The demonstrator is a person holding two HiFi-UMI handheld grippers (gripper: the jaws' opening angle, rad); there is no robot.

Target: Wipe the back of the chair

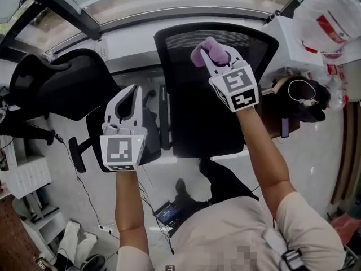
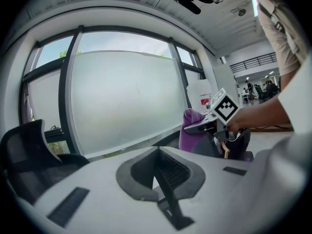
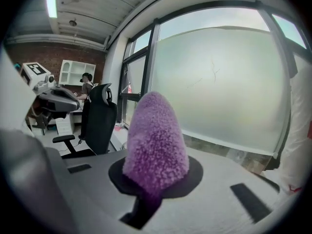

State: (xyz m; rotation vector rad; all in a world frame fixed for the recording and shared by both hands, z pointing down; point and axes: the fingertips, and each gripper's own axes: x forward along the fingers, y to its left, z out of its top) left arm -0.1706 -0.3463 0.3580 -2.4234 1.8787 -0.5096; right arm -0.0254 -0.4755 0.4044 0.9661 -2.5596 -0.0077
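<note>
Frosted window glass point(image 2: 122, 96) closes off the far side of this office, and the black mesh chair point(image 1: 203, 112) stands just before it, its back point(image 1: 180, 41) towards the glass and its seat towards the person. A fluffy purple cloth point(image 1: 210, 52) sits at the top edge of that back. The right tool point(image 1: 217, 58) is clamped on the cloth, which bulges out past its jaws. From above, the cloth seems to rest on the rim, though contact is hard to confirm. The left tool point(image 1: 128, 103) hangs to the left of the chair with its jaws together and nothing between them, near but not touching the frame.

I judge the wipe to be at its start, with the cloth placed high on the back. The next move calls for pressing the cloth to the mesh and drawing it across and downward in even strokes. The left tool could steady the chair against swivelling. A second black chair point(image 1: 62, 83) stands further left, and a white plastic bag point(image 1: 333, 21) lies at the right.
</note>
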